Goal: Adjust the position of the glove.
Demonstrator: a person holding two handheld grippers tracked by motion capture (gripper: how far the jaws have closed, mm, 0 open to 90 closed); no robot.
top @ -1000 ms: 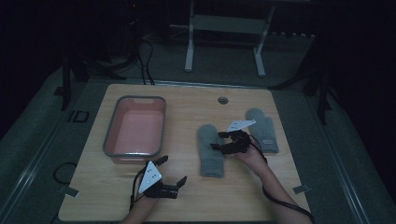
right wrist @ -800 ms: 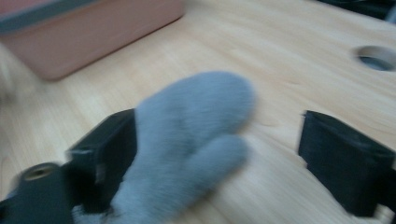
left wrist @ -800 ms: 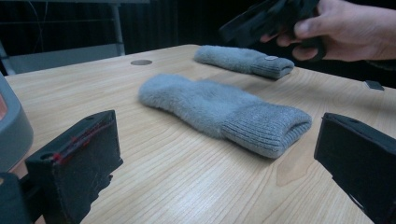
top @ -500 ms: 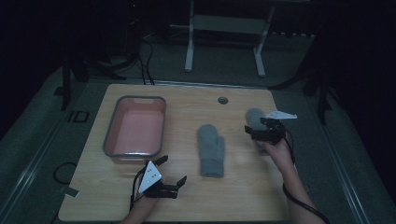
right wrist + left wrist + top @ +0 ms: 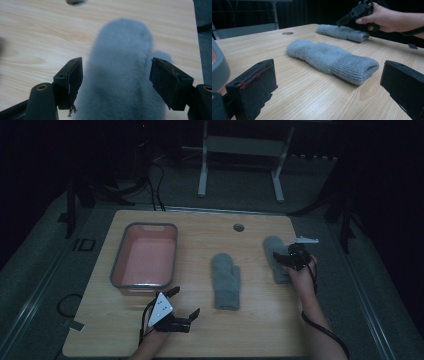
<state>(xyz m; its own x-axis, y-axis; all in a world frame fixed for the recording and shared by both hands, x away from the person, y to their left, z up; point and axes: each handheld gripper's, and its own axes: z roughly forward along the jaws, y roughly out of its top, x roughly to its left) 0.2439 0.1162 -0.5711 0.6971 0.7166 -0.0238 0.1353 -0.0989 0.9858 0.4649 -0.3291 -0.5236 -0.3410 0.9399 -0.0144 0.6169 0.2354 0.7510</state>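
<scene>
Now listed: right gripper (image 5: 289, 258), moved from frame centre to the right-hand mitten (image 5: 274, 255), jaws released astride it; left gripper (image 5: 183, 306) unmoved, released; middle mitten (image 5: 225, 280) untouched.

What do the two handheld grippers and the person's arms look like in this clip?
Both the left gripper and the right gripper are black, with flat rectangular jaws and a pale three-cornered plate on top. A dark cable trails from each. The forearms are bare, no sleeves visible.
</scene>
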